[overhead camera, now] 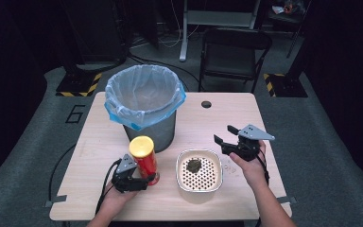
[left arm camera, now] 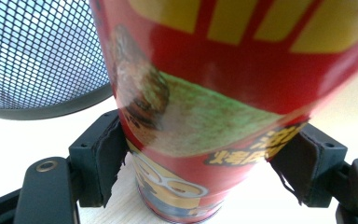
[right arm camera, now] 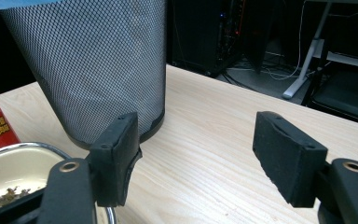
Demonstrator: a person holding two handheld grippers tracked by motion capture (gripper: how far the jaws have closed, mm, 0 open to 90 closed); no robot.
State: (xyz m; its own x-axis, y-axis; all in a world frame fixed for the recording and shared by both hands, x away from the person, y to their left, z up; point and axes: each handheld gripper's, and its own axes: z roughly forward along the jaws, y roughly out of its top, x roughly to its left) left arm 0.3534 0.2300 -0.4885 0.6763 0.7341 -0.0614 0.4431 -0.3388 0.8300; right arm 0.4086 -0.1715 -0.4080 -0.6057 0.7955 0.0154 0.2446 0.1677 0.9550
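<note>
A red chip can with a yellow lid stands near the table's front left, leaning slightly. My left gripper is shut on the can's lower part. In the left gripper view both pads press the sides of the can, with the gripper around it. My right gripper is held open above the table, right of a metal bowl. In the right gripper view its gripper has nothing between the jaws.
A mesh bin with a blue liner stands at the back left of the table, just behind the can. The metal bowl has a perforated insert holding a dark scrap. The bin and bowl rim lie ahead of the right gripper.
</note>
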